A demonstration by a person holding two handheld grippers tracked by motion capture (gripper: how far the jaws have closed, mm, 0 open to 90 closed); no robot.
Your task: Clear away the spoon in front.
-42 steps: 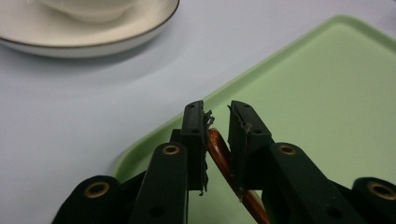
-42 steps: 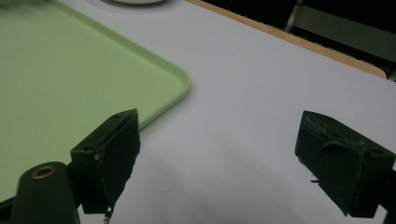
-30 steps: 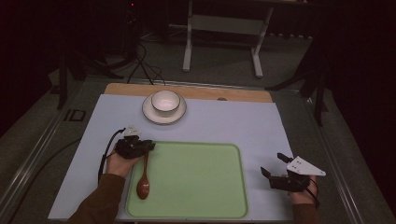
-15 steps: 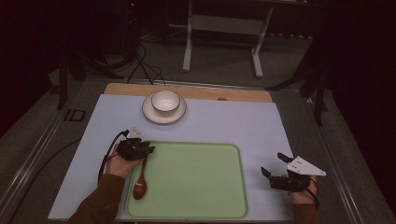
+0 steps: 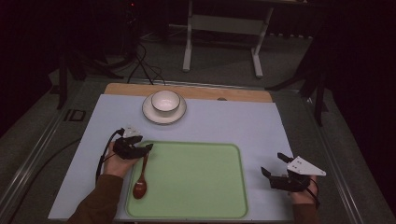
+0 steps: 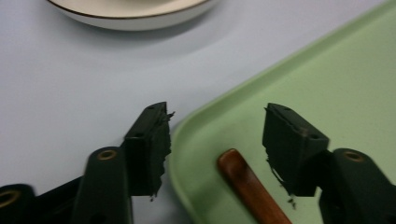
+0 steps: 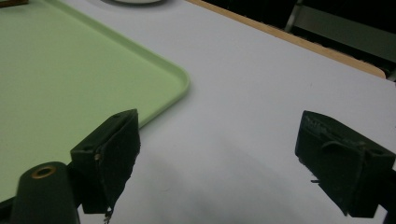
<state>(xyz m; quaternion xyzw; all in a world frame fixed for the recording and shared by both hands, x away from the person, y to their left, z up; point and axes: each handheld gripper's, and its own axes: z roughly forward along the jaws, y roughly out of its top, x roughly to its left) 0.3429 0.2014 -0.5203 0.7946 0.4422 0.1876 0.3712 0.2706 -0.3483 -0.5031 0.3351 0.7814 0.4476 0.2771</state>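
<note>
Dark room behind, grey floor with a white-legged stand [image 5: 224, 28] at the back; pale blue surface [image 5: 243, 121] up front carries everything.

Left claw [image 5: 144, 148] sits at the top-left corner of the green tray [image 5: 196, 186], jaws spread apart and gripping nothing; they have just been opening. In the left gripper view the wooden spoon [image 6: 250, 186] handle tip lies on the tray [image 6: 336, 74] between the two jaws, touching neither pad, left jaw over the blue surface just outside the tray rim, right jaw over the tray. From above, the spoon [image 5: 141, 179] lies flat along the tray's left edge, handle pointing up toward the claw, bowl end toward the person. Left hand [image 5: 119, 158] rests on the surface beside the tray, brown sleeve trailing to the bottom edge, black cable looping off to the left.

Right claw [image 5: 272, 164] hovers low off the tray's right side, jaws wide open, nothing in them; right gripper view shows bare blue surface [image 7: 261, 93] between the jaws and the tray corner [image 7: 177, 79] to its left. Grey three-cornered plate on top.

Further out: white bowl [image 5: 165, 101] on a white saucer [image 5: 150, 113], top centre, well apart from the tray. Wooden board edge [image 5: 233, 93] runs along the far side.
</note>
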